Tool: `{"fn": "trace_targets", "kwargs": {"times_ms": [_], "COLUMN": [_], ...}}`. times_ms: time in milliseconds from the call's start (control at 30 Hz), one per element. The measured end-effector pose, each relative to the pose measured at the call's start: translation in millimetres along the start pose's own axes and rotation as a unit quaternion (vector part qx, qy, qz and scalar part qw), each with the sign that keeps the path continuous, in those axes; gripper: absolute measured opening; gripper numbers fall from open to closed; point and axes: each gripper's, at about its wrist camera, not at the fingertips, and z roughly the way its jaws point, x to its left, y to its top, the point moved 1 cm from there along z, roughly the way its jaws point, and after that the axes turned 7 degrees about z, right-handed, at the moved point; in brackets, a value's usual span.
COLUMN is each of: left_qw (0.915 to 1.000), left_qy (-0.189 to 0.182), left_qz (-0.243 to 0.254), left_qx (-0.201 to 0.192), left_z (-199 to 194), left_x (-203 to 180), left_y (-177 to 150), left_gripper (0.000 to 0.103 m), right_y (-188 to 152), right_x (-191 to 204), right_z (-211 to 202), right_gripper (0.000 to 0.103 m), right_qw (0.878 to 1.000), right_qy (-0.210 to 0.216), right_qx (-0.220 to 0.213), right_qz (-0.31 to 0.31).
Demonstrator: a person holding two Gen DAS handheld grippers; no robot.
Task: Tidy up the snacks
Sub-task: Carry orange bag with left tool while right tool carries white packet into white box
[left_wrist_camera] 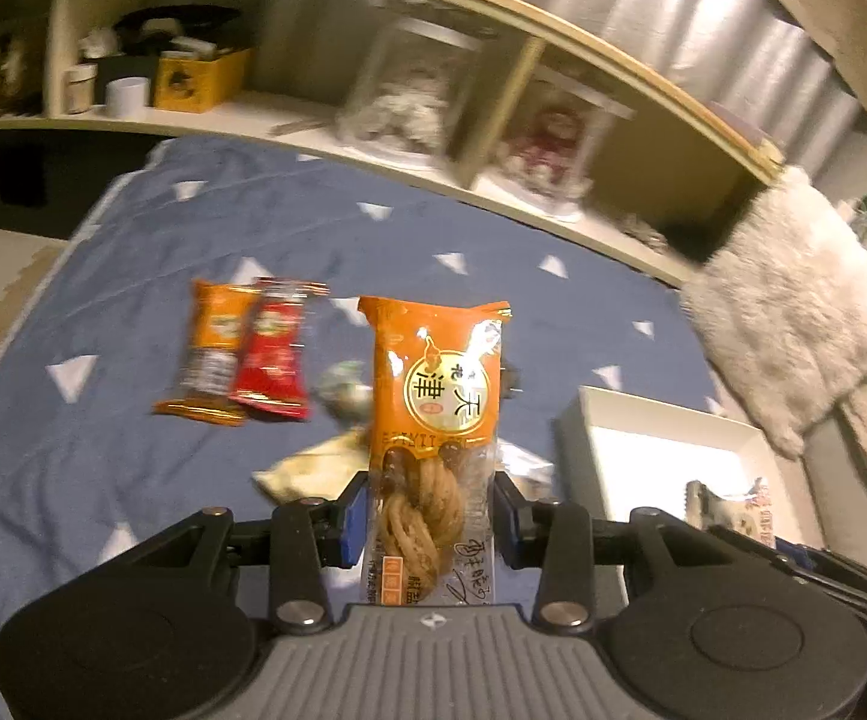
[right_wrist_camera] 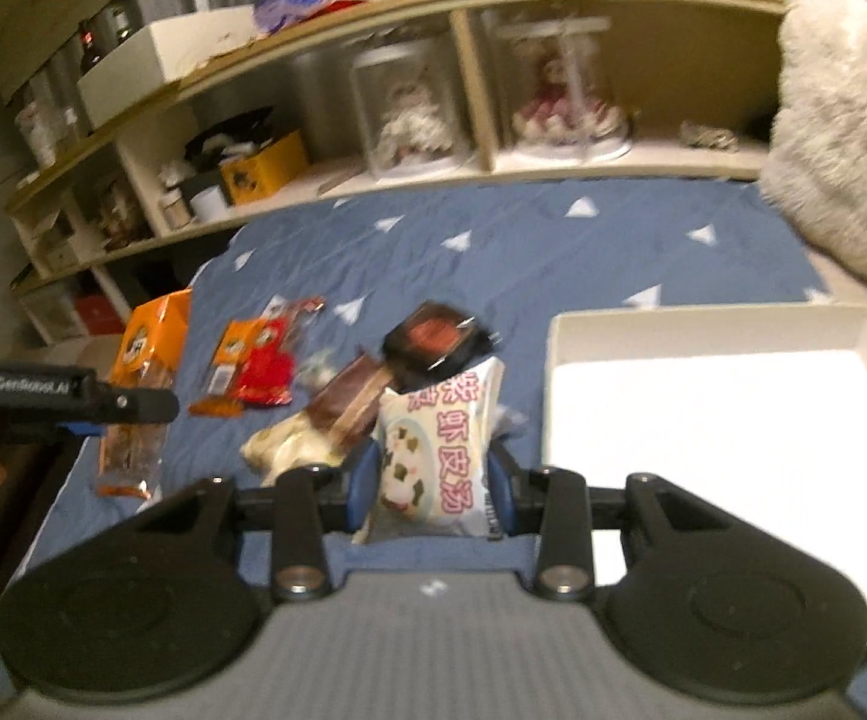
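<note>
My left gripper [left_wrist_camera: 431, 516] is shut on an orange twisted-dough snack packet [left_wrist_camera: 436, 420] and holds it upright above the blue bedsheet [left_wrist_camera: 133, 450]. The same packet [right_wrist_camera: 145, 384] and the left gripper [right_wrist_camera: 73, 405] show at the left of the right wrist view. My right gripper [right_wrist_camera: 435, 489] is shut on a white packet with pink characters [right_wrist_camera: 442, 450], held above the sheet just left of the white box [right_wrist_camera: 727, 420]. An orange bar [left_wrist_camera: 211, 354] and a red bar [left_wrist_camera: 271, 354] lie side by side on the sheet. A dark packet [right_wrist_camera: 433, 339], a brown packet [right_wrist_camera: 346, 399] and a pale packet [right_wrist_camera: 289, 447] lie beyond my right gripper.
The white box [left_wrist_camera: 661, 450] stands on the sheet at the right. A wooden shelf [left_wrist_camera: 373, 138] with jars and a yellow box [left_wrist_camera: 193, 81] runs along the far side. A fluffy white pillow [left_wrist_camera: 793, 312] lies at the far right.
</note>
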Motion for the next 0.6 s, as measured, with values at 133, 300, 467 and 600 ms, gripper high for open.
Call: {"fn": "trace_targets", "kwargs": {"times_ms": [133,300,467,600], "left_qw": [0.9997,0.9989,0.9972,0.9953], "left_qy": [-0.016,-0.041,-0.065,-0.082], "left_qz": [0.017,0.018,0.014,0.006], "left_qx": [0.005,0.018,0.035,0.053], "left_z": [8,21,37,50], "left_x": [-33,-70,-107,-130], "left_y": [-2,-9,-18,-25], "left_gripper": [0.043,0.043,0.043,0.043], "right_y": [5,4,1,-5], "right_x": [-28,-62,-92,-111], "right_z": [-14,-28,-42,-51], "right_gripper": [0.044,0.044,0.044,0.044], "right_qw": [1.0,0.999,0.998,0.997], "right_qy": [-0.016,-0.032,-0.042,-0.049], "right_qx": [-0.009,-0.011,-0.014,-0.01], "right_qz": [0.016,0.036,0.048,0.056]}}
